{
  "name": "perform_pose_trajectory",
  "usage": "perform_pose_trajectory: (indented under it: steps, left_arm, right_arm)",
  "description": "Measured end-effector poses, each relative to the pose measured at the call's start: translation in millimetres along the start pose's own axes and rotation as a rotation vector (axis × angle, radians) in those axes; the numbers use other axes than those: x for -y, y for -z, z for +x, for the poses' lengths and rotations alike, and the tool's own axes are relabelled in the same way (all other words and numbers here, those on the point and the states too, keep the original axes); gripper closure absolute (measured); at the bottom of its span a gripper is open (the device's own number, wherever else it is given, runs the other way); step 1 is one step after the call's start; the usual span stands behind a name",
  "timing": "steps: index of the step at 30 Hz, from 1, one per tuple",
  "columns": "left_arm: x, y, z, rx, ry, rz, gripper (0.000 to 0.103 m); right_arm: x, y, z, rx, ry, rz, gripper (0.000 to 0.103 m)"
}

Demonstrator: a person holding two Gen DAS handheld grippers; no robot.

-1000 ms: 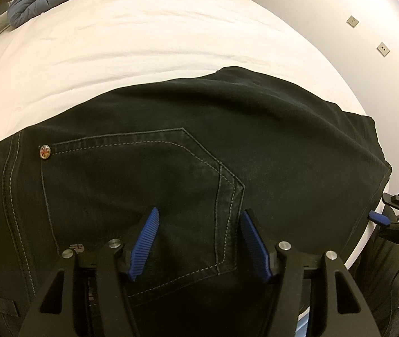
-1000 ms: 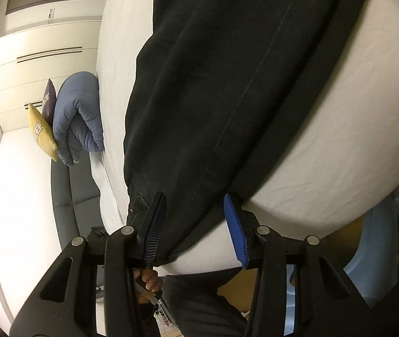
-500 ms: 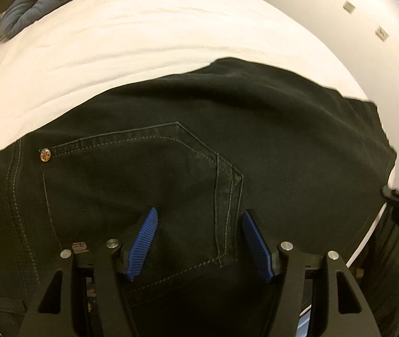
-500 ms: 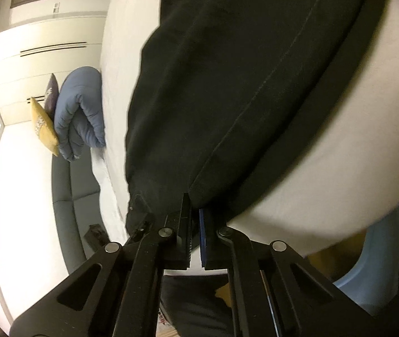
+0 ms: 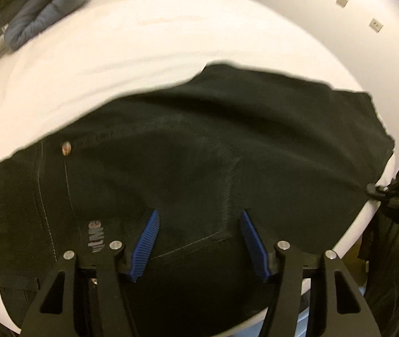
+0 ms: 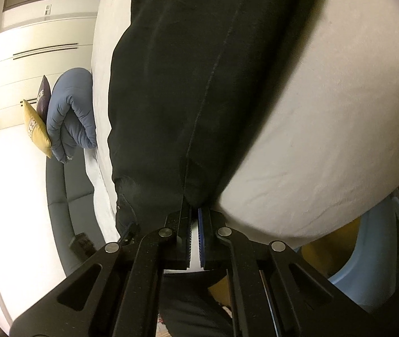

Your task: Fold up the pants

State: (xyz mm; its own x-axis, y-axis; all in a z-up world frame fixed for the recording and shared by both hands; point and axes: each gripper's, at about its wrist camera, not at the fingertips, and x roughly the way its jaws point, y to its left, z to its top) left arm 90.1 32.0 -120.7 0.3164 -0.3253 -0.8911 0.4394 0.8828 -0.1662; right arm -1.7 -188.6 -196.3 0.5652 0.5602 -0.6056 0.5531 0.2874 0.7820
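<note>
Bed [image 5: 171, 42]: big and white; it carries everything.
Pants [image 5: 213, 154]: black, lying flat near the bed's front edge, reaching to its right edge. I think they are already folded leg on leg.
Blue blanket [image 5: 45, 8]: rolled up at the far left corner.
My left gripper [image 5: 199, 241]: spread wide above the back pocket, holding nothing.
My right gripper [image 6: 194, 224]: its jaws have just closed, and it pinches the leg end at the bed's edge.
Left to do: I think bringing the legs over to the waist.

Black pants [image 5: 199, 151] flat on white bed, back pocket up, hem pinched
</note>
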Motion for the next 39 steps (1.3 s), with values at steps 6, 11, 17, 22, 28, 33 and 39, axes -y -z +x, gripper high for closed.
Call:
perform_pose_trajectory:
  steps: [6, 11, 17, 22, 28, 33, 39]
  left_arm:
    - [31.6, -9.9, 25.6, -0.002, 0.062, -0.006, 0.041]
    - [41.6, -8.7, 39.7, -0.021, 0.032, 0.024, 0.038]
    - [34.6, -7.6, 40.1, -0.03, 0.054, 0.006, 0.039]
    - [28.7, 4.4, 34.8, -0.037, 0.042, 0.012, 0.038]
    - [29.6, 1.9, 37.0, -0.048, 0.053, 0.01, 0.038]
    - [27.0, 1.0, 35.7, -0.047, 0.06, 0.004, 0.038]
    - [24.9, 2.4, 34.9, -0.042, 0.069, -0.003, 0.039]
  right_arm:
    - [2.7, -1.6, -0.3, 0.003, -0.015, 0.002, 0.101]
    - [-0.8, -2.8, -34.0, 0.049, -0.049, 0.01, 0.089]
    - [17.3, -38.0, -129.7, 0.33, -0.049, 0.033, 0.089]
    - [39.8, -67.4, -166.2, 0.439, -0.054, 0.132, 0.089]
    - [54.9, -84.2, -161.1, 0.432, -0.066, 0.184, 0.089]
    - [59.8, -89.8, -149.1, 0.429, -0.073, 0.206, 0.089]
    - [56.4, -87.4, -150.6, 0.444, -0.074, 0.219, 0.089]
